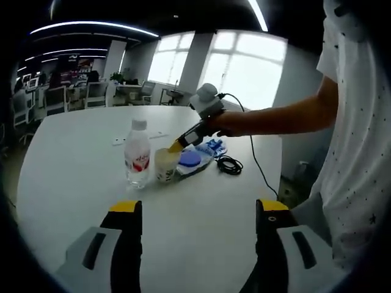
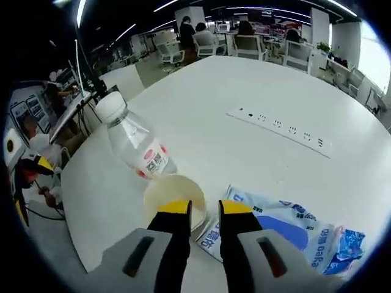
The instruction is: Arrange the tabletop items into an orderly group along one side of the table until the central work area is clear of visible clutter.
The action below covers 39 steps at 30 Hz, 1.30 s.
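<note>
On the round white table (image 1: 73,177) stand a clear water bottle (image 1: 137,154) with a red label and white cap, a paper cup (image 1: 166,165) to its right, and a blue-and-white packet (image 1: 197,157) beside the cup. My left gripper (image 1: 198,207) hangs open near the table's near edge, well short of them. A person's hand holds my right gripper (image 1: 177,146) at the cup's rim. In the right gripper view its jaws (image 2: 206,209) stand close together with the near rim of the paper cup (image 2: 173,190) between them. The bottle (image 2: 135,145) is just beyond and the packet (image 2: 293,227) to the right.
A coiled black cable (image 1: 230,165) lies right of the packet. A white power strip (image 2: 281,128) is set flat in the table farther out. The person's arm (image 1: 275,119) reaches in from the right. Office chairs and desks stand beyond the table.
</note>
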{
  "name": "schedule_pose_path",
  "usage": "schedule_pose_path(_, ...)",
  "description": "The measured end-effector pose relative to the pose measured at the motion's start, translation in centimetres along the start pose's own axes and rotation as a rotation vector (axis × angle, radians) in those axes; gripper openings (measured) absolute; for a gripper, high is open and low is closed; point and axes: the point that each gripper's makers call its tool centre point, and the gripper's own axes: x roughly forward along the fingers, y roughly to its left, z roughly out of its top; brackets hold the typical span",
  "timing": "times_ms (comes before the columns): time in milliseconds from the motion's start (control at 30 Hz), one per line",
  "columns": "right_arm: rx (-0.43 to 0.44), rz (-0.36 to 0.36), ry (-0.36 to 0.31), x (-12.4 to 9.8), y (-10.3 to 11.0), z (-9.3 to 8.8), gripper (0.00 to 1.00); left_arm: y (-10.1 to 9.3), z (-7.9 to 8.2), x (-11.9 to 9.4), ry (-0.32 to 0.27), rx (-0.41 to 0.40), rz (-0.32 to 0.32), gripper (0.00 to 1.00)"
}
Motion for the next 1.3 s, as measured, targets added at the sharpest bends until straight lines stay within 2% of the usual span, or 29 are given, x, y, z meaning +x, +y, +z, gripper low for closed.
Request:
schedule_pose_path(267, 0.000, -0.015, -0.027, -0.3, -0.8, 0.6, 0.20, 0.0, -0.1, 0.0, 0.006, 0.004, -0.001, 0.78)
schedule_pose_path(867, -0.052, 0.008, -0.080, -2.6, 0.5, 2.3, 0.36, -0.2, 0.3, 0.2, 0.010, 0.016, 0.000, 0.77)
schedule_pose_path(1133, -0.088, 0.042, -0.104, -3.3, 1.2, 3.1, 0.41, -0.3, 0.6, 0.2, 0.012, 0.022, 0.001, 0.77)
schedule_pose_path(1300, -0.140, 0.093, -0.146, -3.8, 2.3, 4.1, 0.44, -0.5, 0.7, 0.2, 0.015, 0.026, 0.000, 0.77)
